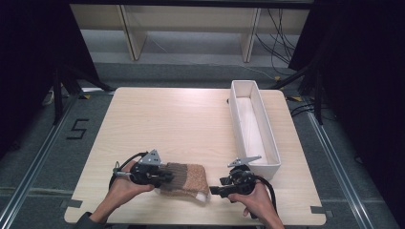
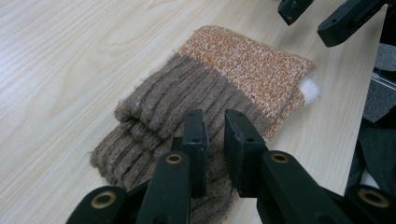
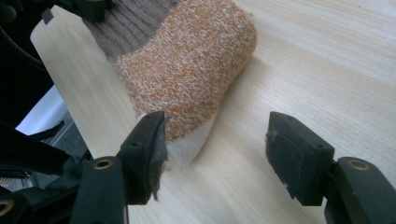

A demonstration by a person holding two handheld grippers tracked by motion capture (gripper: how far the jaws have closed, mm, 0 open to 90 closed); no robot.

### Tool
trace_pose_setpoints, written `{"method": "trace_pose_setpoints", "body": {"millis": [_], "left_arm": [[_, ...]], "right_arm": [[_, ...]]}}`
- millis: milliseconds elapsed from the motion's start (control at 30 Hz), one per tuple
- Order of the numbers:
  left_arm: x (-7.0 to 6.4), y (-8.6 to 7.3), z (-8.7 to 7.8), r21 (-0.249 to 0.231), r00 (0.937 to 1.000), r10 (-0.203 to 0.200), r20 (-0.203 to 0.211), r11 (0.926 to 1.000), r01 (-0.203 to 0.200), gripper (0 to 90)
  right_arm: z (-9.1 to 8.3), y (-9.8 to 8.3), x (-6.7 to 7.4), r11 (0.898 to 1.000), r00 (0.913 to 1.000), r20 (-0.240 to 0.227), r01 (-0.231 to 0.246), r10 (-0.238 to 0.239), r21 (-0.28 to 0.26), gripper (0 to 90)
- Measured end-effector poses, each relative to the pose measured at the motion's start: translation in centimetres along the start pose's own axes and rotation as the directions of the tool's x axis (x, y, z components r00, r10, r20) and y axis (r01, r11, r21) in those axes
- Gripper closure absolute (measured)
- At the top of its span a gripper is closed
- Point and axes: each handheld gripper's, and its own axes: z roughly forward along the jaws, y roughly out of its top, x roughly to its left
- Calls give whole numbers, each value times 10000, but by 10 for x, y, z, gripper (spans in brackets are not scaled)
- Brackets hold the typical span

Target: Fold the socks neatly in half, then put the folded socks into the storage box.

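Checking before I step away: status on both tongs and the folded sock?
Left tongs nearly shut over brown cuff. Right tongs open beside white toe. Folded sock flat on table. Nothing blocking.

A: What colours does the sock have?

B: The ribbed cuff is dull brown. The middle part is orange with many small white flecks, like a speckled knit. The tip is plain white.

A: And the table?

B: It is pale beige wood with fine, light brown grain lines.

A: The long tray at the side?

B: White, or a little cream, with no pattern.

A: The two tools?

B: The left gripper and the right gripper are both black, each with a grey plate on top. In the gripper views, small brass-coloured rings sit on the black jaws.
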Motion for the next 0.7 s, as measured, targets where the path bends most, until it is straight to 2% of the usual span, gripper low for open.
{"method": "trace_pose_setpoints", "body": {"millis": [33, 67, 100, 167, 200, 267, 333, 400, 467, 500, 533, 567, 667, 700], "left_arm": [[1, -1, -1, 125, 9999, 111, -71, 9999, -110, 786], [0, -2, 0, 127, 10000, 29, -88, 9999, -27, 788], [1, -3, 1, 262, 9999, 126, -103, 9996, -123, 792], [2, -7, 4, 355, 9999, 87, -56, 9993, -85, 800], [2, -9, 5, 355, 10000, -21, -44, 9994, 23, 803], [4, -9, 6, 391, 10000, 55, 28, 9992, -56, 808], [4, -10, 6, 503, 10000, 1, -73, 9987, 3, 814], [4, -12, 9, 507, 10000, -7, -41, 9987, 9, 819], [5, -12, 9, 490, 10000, -5, 6, 9988, 5, 820], [5, -13, 8, 465, 10000, -84, 45, 9989, 82, 822], [6, -14, 8, 579, 9999, -84, 61, 9983, 81, 822], [7, -14, 9, 452, 9999, -133, 70, 9989, 130, 823], [6, -16, 8, 434, 9999, -136, 35, 9990, 134, 826], [5, -17, 9, 390, 9998, -205, 49, 9990, 203, 827]], "right_arm": [[0, 0, -1, 9999, 9999, -19, 148, -148, -61, 378], [0, 1, -1, 9995, 9995, 86, 289, -289, -82, 375], [0, 0, 1, 10000, 10000, -7, 13, -13, -15, 373], [1, 0, -1, 9997, 9997, 62, 236, -236, -68, 368], [3, 0, -2, 9997, 9996, -90, 251, -252, -77, 365], [4, -1, -1, 9999, 9998, 86, 156, -155, -21, 363], [5, -1, 0, 10000, 10000, -12, 27, -27, 24, 361], [6, -1, -1, 10000, 9995, -309, 38, -39, -1, 354], [7, -1, -2, 9999, 9992, -394, 97, -100, -91, 349], [8, -1, -1, 9999, 9994, -334, -75, 72, -77, 346], [7, -1, 0, 9999, 9996, -273, -84, 81, -99, 343], [8, -1, -1, 9999, 9992, -389, -85, 80, -120, 340], [9, 0, 0, 9999, 9998, -162, -127, 125, -91, 334], [10, 1, 2, 9992, 9988, -300, -394, 393, -18, 331]]}}
